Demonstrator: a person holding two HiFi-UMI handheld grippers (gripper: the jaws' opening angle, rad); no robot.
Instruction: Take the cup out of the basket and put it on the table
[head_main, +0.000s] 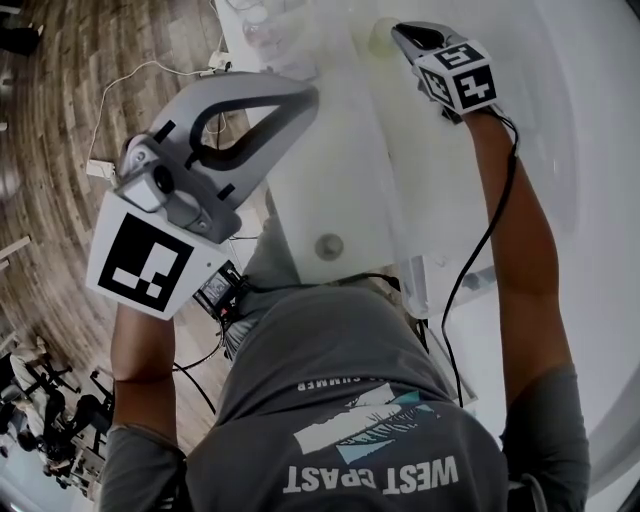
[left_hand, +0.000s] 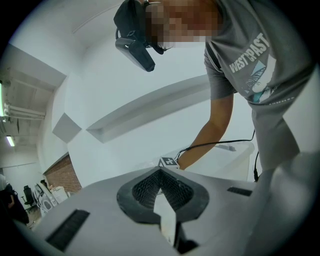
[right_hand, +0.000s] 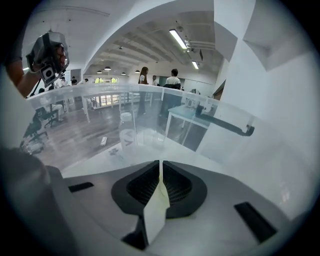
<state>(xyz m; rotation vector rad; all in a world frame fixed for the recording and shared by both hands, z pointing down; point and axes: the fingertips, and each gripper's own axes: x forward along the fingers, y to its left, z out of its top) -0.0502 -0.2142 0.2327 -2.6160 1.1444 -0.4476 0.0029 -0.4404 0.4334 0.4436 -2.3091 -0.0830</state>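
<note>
White table (head_main: 340, 180) under me; right gripper (right_hand: 160, 167) a slit apart, nothing in it.
Left gripper (left_hand: 160, 171) pinched closed, empty, held off to my side over wood floor (head_main: 60, 120). Past my right jaws the clear basket (right_hand: 165, 92) rim curves across. A clear cup (right_hand: 127, 131) stands ahead-left, low by that wall; inside or beyond it, can't tell. A pale round shape (head_main: 384, 38) sits right at the gripper's tip in the head view, unidentified. Judgement: cup light, thin-walled, slick, apt to flex or skid. Open wider, take it mid-body or pinch the rim wall, squeeze gently, lift straight.
</note>
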